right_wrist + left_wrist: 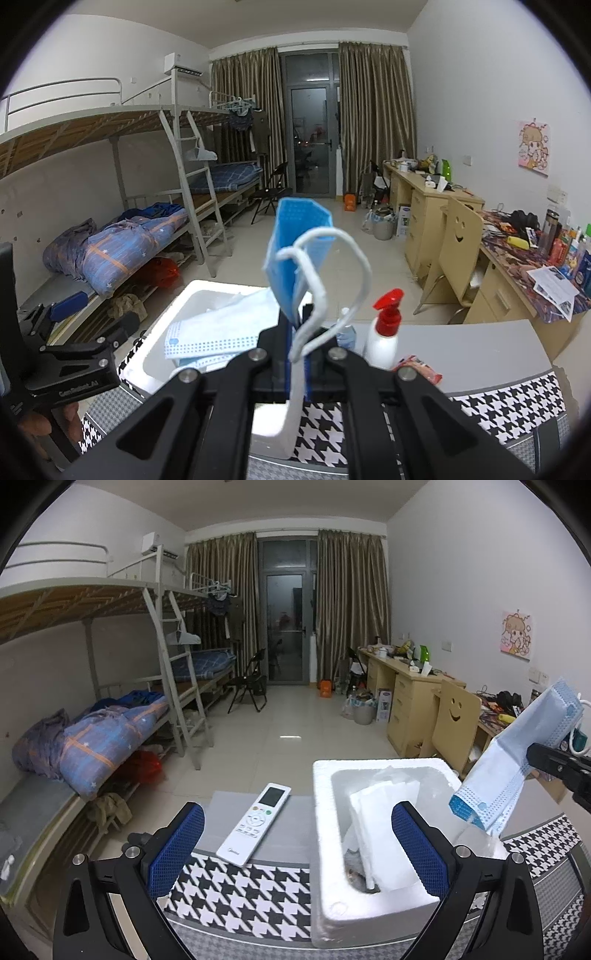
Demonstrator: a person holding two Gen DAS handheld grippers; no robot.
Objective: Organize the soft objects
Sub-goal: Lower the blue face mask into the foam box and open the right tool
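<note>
A white foam box (325, 849) stands on the table and holds white tissue and face masks (210, 334). My right gripper (295, 332) is shut on a folded blue face mask (295, 254), its white ear loops hanging down, held up above the box (184, 295). In the left wrist view that mask (517, 753) hangs at the right, above the box's right rim. My left gripper (297, 845) is open and empty, blue pads apart, low in front of the box.
A white remote control (255, 823) lies left of the box on the grey table with a houndstooth cloth (240, 897). A white spray bottle with a red nozzle (384, 328) and a red packet (417, 369) stand right of the box. Bunk beds left, desks right.
</note>
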